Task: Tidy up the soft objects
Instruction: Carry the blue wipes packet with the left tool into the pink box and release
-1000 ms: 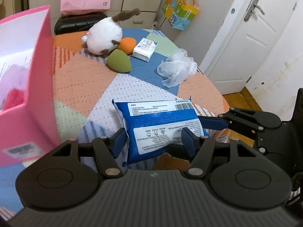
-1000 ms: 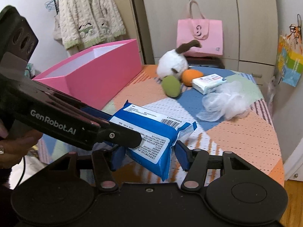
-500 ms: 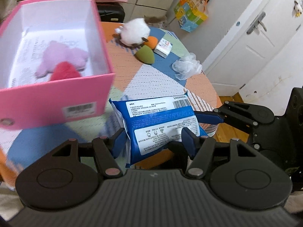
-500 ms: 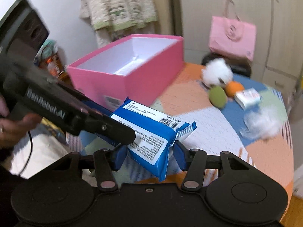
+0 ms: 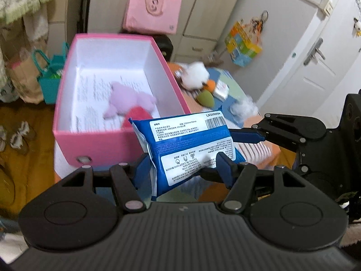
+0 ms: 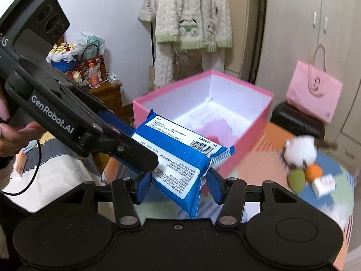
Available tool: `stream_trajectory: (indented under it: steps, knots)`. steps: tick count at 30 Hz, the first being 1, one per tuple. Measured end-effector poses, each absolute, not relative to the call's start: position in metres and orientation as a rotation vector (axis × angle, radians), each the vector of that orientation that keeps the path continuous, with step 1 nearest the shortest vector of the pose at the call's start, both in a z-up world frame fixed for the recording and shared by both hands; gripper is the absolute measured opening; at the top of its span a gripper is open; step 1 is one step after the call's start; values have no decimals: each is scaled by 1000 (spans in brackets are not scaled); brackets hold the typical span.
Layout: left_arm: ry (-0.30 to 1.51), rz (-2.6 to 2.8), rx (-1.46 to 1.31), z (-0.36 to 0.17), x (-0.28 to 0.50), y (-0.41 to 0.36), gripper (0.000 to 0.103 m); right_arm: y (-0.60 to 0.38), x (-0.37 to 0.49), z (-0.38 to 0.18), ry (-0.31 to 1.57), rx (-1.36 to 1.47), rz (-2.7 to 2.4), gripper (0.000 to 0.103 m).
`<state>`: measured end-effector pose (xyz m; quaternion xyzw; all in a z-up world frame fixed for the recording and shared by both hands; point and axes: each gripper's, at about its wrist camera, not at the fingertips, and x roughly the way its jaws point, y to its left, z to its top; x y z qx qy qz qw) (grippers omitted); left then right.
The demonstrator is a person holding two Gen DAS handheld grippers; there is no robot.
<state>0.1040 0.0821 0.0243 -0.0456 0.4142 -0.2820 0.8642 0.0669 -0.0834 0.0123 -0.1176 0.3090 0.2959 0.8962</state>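
A blue wipes pack with white labels hangs in the air in front of the pink box. Both grippers are on it. My left gripper is shut on its near end, one blue pad on each side. My right gripper is shut on the other end of the same pack. In the left wrist view the right gripper's finger reaches in from the right. The box is open at the top and holds a pink plush and a red soft thing.
On the patchwork table behind lie a white plush, a green sponge, an orange sponge, a small white tissue pack and a white mesh puff. A pink bag and a person's hand are also in view.
Both grippers have lifted the blue pack off the table and carried it to the left, up to the pink box. The box's inside now shows.
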Motion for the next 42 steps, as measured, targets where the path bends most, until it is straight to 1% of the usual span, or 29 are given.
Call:
stream_trajectory:
  steps: [9,12,15,18,22,27,33,37,42]
  knots:
    - [826,-540,-123,28,158,102,62,-69,119,22,609,-224,621,60]
    - [807,-481,-152,18,178,104,62,-67,137,23,590,-203,640,60]
    - [806,-450,-212,5,194,108,63,-63,153,17,579,-183,629,60]
    - [806,-415,-190,-3,207,107,63,-62,169,5,588,-159,633,58]
    - [829,-391,-148,-12,218,104,63,-63,189,-7,645,-115,658,56]
    - [872,-377,-146,-25,223,110,62,-60,204,-21,720,-82,689,56]
    - [853,-341,-71,-25,220,107,63,-50,213,-32,769,-85,710,56]
    - [838,-315,-36,-24,217,105,65,-49,216,-36,791,-79,722,56]
    - [794,-325,-9,-11,203,104,66,-52,214,-33,796,-67,743,56]
